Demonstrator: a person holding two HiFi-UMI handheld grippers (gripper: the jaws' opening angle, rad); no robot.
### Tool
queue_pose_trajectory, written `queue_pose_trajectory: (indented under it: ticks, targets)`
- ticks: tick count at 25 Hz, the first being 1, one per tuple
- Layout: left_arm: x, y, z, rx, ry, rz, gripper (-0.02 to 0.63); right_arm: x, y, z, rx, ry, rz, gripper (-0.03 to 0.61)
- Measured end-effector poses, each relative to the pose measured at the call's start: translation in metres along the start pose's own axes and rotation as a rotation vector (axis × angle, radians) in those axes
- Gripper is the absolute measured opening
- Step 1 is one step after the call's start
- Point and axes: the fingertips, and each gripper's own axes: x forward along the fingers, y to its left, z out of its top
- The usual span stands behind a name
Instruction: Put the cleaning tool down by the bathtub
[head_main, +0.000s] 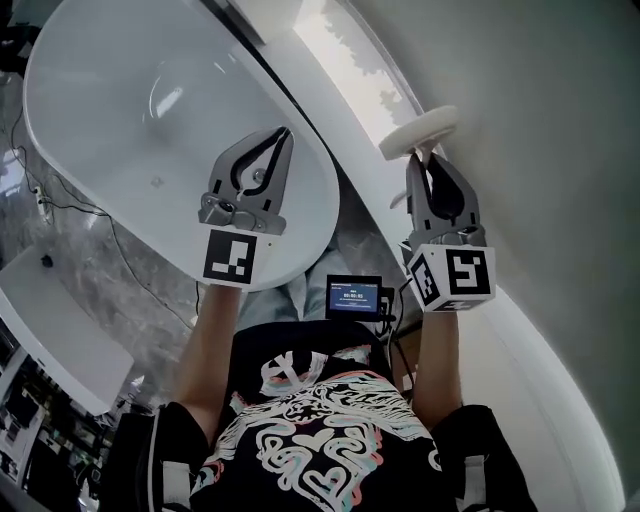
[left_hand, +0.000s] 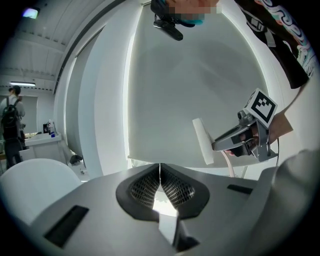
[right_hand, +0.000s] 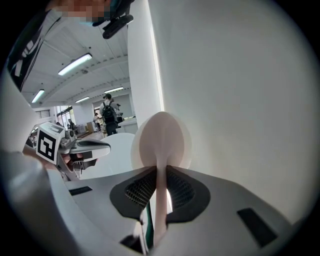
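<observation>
The right tool (head_main: 424, 168) pinches the scrubber (head_main: 418, 132) by its handle, which runs along the jaws with the round head past the tips. The bathtub (head_main: 120, 60) lies to its left, toward upper left of the frame. The left tool (head_main: 281, 140), pressed together and empty, hangs over the tub rim.

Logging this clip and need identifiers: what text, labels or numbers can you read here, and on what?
Small screen at the person's waist: digits, too small to read.
Shirt print: swirling graphic, no legible words.
Marker cubes: black-and-white squares, no letters.
</observation>
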Motion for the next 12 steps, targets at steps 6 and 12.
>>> queue_pose_trajectory:
  ticks: [6, 12]
  targets:
    - [0.009, 0.017, -0.032, -0.025, 0.045, 0.032, 0.018, 0.025, -0.008, -0.020, -0.005, 0.039, 0.004, 0.077]
    - [0.014, 0.024, -0.052, -0.061, 0.048, 0.053, 0.018, 0.043, -0.008, -0.039, -0.025, 0.089, 0.011, 0.077]
